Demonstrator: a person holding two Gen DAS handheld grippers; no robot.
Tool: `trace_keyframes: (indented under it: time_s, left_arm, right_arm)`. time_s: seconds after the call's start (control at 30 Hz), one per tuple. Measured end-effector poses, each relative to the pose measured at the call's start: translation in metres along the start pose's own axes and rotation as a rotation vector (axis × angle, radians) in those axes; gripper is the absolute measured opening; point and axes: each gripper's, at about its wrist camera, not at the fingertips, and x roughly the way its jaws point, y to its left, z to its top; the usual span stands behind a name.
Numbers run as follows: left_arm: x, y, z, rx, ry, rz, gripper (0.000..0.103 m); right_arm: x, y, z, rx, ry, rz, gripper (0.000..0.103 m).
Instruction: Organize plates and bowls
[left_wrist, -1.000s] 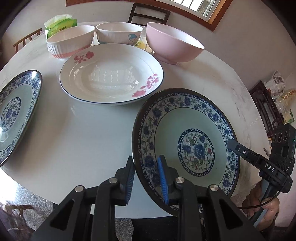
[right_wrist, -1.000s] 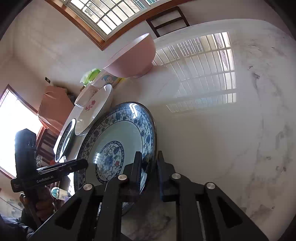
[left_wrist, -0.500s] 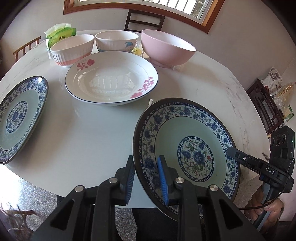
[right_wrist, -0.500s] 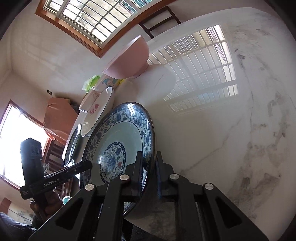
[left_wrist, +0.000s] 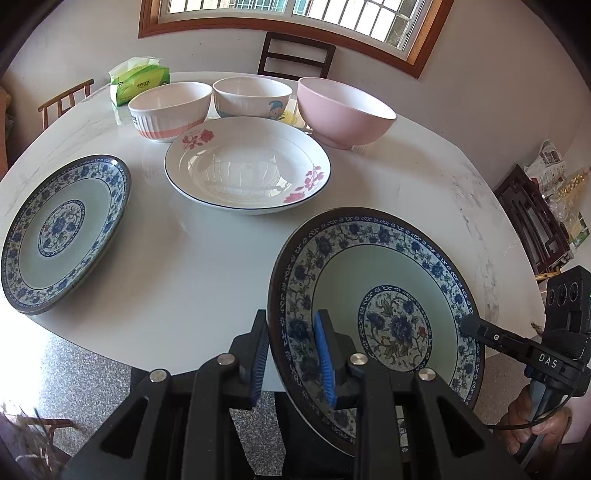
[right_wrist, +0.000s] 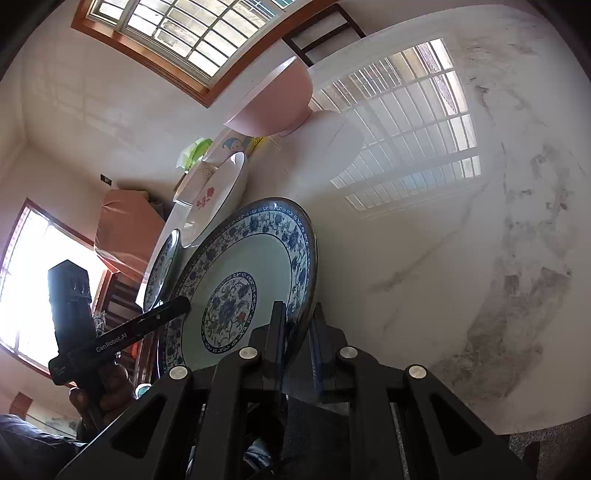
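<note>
Since one second ago both claws have raised the blue-patterned plate (left_wrist: 388, 314) higher above the surface (left_wrist: 192, 280), and more of the room behind has come into view. Left claw (left_wrist: 291, 354) is clenched on the near rim of this plate, and right claw (right_wrist: 297, 332) is clenched on the rim at the opposite side, so the plate hangs tilted in the air between them, apart from the second blue plate (left_wrist: 62, 236) and the white flowered plate (left_wrist: 247, 166). I judge that the plate is stiff, rather heavy and glazed, therefore slippery and easy to break. Best hold is on the rim, pads placed deep over the edge.
</note>
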Motion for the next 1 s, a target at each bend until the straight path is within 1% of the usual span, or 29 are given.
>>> trace_keyframes:
  time_s: [0.17, 0.37, 0.67, 1.0]
  left_arm:
    - [-0.013, 0.013, -0.003, -0.026, -0.027, 0.014, 0.025]
    - [-0.036, 0.035, -0.008, -0.075, -0.074, 0.051, 0.025]
    - [-0.065, 0.085, -0.006, -0.174, -0.126, 0.094, 0.025]
    - [-0.085, 0.154, -0.001, -0.287, -0.182, 0.160, 0.025]
  right_arm:
    - [0.000, 0.012, -0.004, -0.021, 0.001, 0.017, 0.013]
    - [0.009, 0.030, -0.006, -0.052, 0.010, 0.038, 0.013]
    - [0.037, 0.070, -0.002, -0.127, 0.056, 0.088, 0.014]
    - [0.086, 0.126, 0.013, -0.253, 0.111, 0.114, 0.014]
